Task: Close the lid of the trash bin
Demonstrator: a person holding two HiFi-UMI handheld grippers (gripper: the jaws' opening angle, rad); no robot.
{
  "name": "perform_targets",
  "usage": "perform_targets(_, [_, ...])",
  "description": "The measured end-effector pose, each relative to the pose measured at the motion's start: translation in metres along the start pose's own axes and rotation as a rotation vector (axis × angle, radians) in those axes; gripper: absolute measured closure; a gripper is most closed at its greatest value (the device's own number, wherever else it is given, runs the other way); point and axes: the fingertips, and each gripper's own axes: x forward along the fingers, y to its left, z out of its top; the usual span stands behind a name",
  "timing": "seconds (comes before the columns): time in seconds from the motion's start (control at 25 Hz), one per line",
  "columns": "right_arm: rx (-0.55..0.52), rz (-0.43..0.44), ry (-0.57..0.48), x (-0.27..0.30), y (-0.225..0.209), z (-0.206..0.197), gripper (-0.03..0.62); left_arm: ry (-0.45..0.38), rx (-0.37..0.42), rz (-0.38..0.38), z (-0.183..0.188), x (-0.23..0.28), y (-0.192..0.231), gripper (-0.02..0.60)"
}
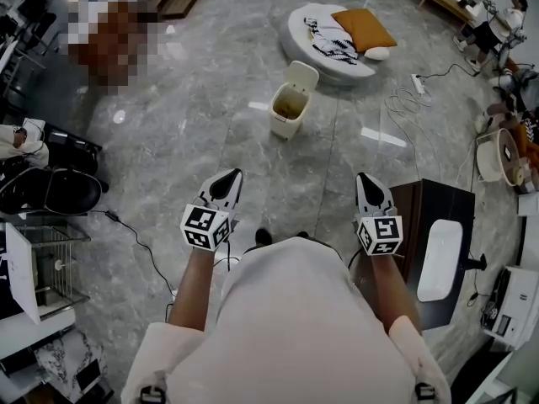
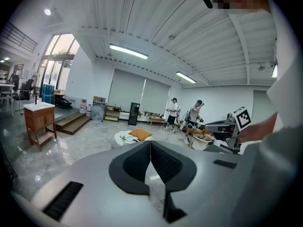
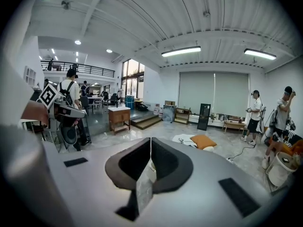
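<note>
Both grippers, left gripper (image 1: 230,178) and right gripper (image 1: 365,182), are showing fingers pressed together, empty. Bin (image 1: 289,113) is standing upper centre on the floor (image 1: 202,99), well apart from both, lid (image 1: 302,76) tilting open. Nothing done yet; approach and closing are remaining.

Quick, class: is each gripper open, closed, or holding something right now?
Left gripper: closed, holding nothing.
Right gripper: closed, holding nothing.
</note>
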Motion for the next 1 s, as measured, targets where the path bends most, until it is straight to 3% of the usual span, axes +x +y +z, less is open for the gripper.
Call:
perform_targets(0.56, [-0.009, -0.027, 0.033, 0.013, 0.036, -0.004, 0.563, 0.039, -0.002, -0.027, -0.016, -0.018, 0.037, 0.563])
perform_targets(1.0, [-0.035, 0.005, 0.056, 0.039, 0.031, -0.002, 0.563, 0.038, -0.012, -0.018, -0.011, 0.002, 0.048, 0.564])
